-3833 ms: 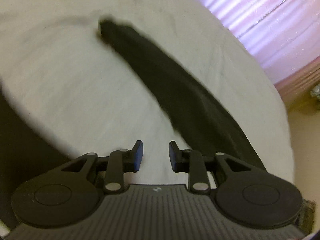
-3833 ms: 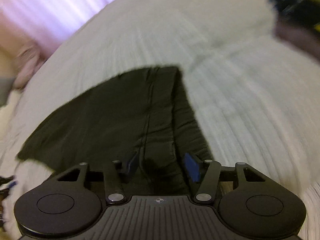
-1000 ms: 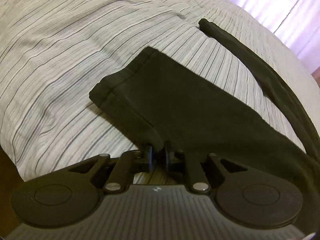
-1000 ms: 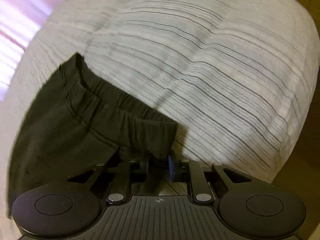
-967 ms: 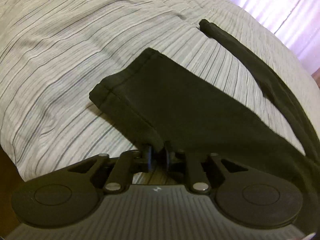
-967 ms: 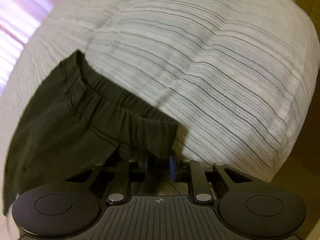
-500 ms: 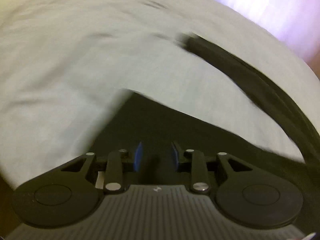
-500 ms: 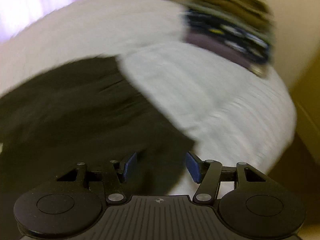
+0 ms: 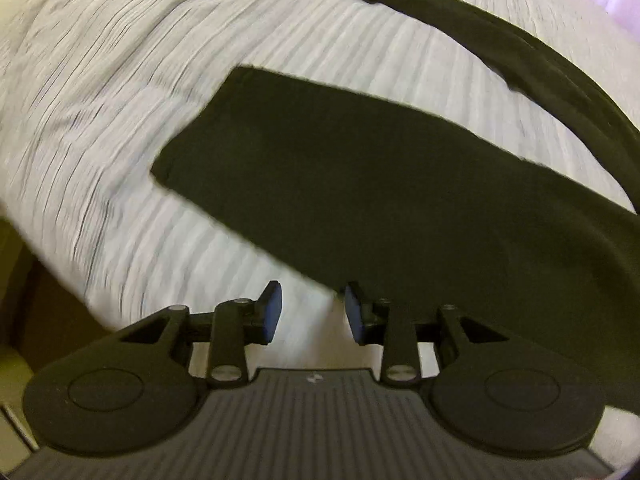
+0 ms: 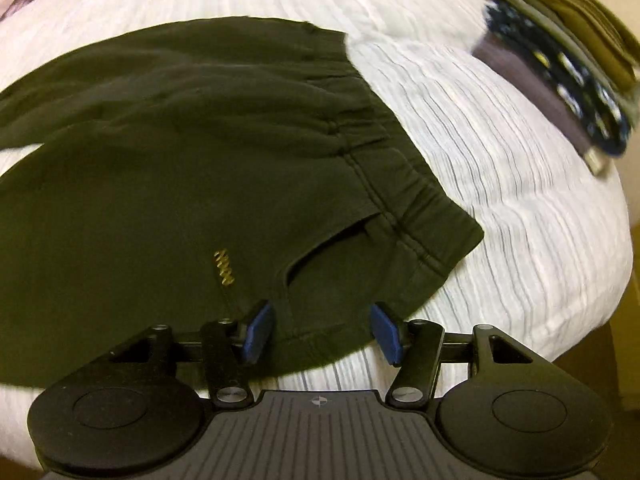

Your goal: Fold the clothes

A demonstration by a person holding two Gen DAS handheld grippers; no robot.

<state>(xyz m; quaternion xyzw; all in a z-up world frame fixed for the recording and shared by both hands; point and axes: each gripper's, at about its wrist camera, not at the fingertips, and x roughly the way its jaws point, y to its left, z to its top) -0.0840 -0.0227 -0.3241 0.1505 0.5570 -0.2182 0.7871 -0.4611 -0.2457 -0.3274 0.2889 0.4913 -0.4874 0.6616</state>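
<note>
Your dark trousers (image 10: 168,184) were spread flat on the striped bed (image 10: 520,216), waistband toward the stack of folded clothes (image 10: 560,68), 1 leg (image 9: 360,184) flat, the other (image 9: 520,56) bunched thin beyond it. Both your left tool (image 9: 312,312) and right tool (image 10: 320,334) were spread, holding nothing. The trousers themselves showed no fold, so I'd say folding was left.

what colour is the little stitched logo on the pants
Gold-yellow, on the dark pants; the logo shows best in the right wrist view.
</note>
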